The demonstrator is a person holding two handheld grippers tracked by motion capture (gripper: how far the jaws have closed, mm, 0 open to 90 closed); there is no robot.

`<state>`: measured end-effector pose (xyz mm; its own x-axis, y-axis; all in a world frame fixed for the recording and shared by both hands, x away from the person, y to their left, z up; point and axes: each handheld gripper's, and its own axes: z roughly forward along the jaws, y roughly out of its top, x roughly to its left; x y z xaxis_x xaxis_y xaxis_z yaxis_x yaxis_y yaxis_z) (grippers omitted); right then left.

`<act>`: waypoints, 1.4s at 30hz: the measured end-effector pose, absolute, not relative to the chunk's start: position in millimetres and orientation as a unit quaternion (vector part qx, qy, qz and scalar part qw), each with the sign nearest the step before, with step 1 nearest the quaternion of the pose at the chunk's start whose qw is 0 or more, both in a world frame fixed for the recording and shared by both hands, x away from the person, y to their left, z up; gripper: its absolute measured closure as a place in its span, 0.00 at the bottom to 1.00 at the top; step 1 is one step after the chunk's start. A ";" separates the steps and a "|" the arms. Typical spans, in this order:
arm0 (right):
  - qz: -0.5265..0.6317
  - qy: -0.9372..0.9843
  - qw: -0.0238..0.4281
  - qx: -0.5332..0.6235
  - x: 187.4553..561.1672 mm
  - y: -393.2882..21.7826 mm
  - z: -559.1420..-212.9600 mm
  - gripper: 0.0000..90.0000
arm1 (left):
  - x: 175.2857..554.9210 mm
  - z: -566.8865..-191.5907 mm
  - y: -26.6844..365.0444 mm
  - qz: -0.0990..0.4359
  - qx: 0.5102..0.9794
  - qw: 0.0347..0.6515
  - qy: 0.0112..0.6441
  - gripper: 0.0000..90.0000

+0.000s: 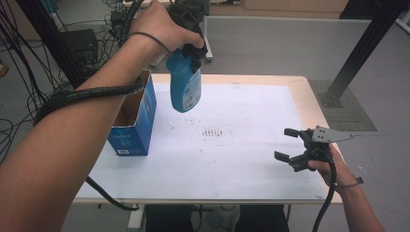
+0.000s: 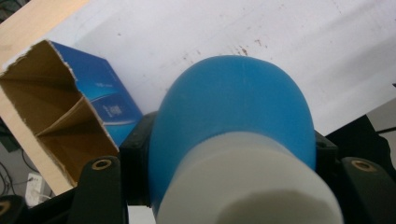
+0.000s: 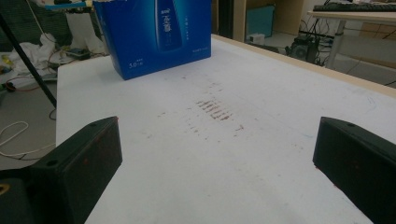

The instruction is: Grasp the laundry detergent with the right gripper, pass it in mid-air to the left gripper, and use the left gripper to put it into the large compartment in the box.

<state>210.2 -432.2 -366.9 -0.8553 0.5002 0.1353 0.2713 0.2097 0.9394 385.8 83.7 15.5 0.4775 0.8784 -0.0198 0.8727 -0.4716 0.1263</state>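
High view: left gripper (image 1: 192,50) clamped on blue bottle (image 1: 184,87), aloft right of open blue box (image 1: 135,116); right gripper (image 1: 289,144) spread wide, near right. Left gripper view: bottle (image 2: 233,112) between jaws, above white table (image 2: 280,37).

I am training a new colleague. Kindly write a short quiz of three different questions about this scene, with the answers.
1. True or false: the left gripper holds the blue bottle in the air above the table.
2. The top of the blue box is: A) open, B) taped shut, C) covered by a lid.
3. Fill in: the jaws of the right gripper stand ____, with nothing between them.

Key: 1 true; 2 A; 3 open.
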 end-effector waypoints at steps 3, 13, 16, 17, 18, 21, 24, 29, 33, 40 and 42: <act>0.578 0.771 0.100 0.250 210.9 -432.7 -366.6 0.02 | 389.6 19.6 88.4 0.028 0.848 0.059 0.526 0.42; 0.579 0.768 0.106 0.251 214.6 -431.0 -365.8 0.02 | 405.0 32.9 113.5 0.023 0.816 0.058 0.575 0.42; 0.578 0.768 0.109 0.253 215.1 -430.3 -365.3 0.02 | 408.5 36.4 121.7 0.024 0.809 0.053 0.585 0.42; 0.579 0.768 0.108 0.253 215.6 -430.3 -365.1 0.02 | 409.3 38.3 126.2 0.025 0.805 0.053 0.591 0.42; 0.579 0.768 0.108 0.252 215.8 -429.9 -364.7 0.02 | 410.1 39.7 130.8 0.027 0.800 0.053 0.597 0.42; 0.579 0.768 0.110 0.251 216.2 -428.9 -363.8 0.02 | 411.7 41.4 137.8 0.029 0.792 0.050 0.608 0.42; 0.581 0.766 0.110 0.252 216.2 -427.7 -363.1 0.02 | 412.7 42.7 153.4 0.034 0.775 0.049 0.629 0.42; 0.581 0.766 0.114 0.252 214.9 -427.6 -362.4 0.02 | 414.4 42.8 179.3 0.030 0.761 0.046 0.646 0.42; 0.588 0.759 0.115 0.256 213.3 -429.5 -363.5 0.02 | 414.3 41.9 200.9 0.029 0.741 0.044 0.669 0.42; 0.588 0.758 0.117 0.258 212.0 -429.0 -363.2 0.02 | 413.0 38.3 222.7 0.037 0.722 0.033 0.690 0.42; 0.586 0.759 0.117 0.259 211.9 -428.4 -363.2 0.02 | 413.0 36.8 227.8 0.038 0.717 0.032 0.695 0.42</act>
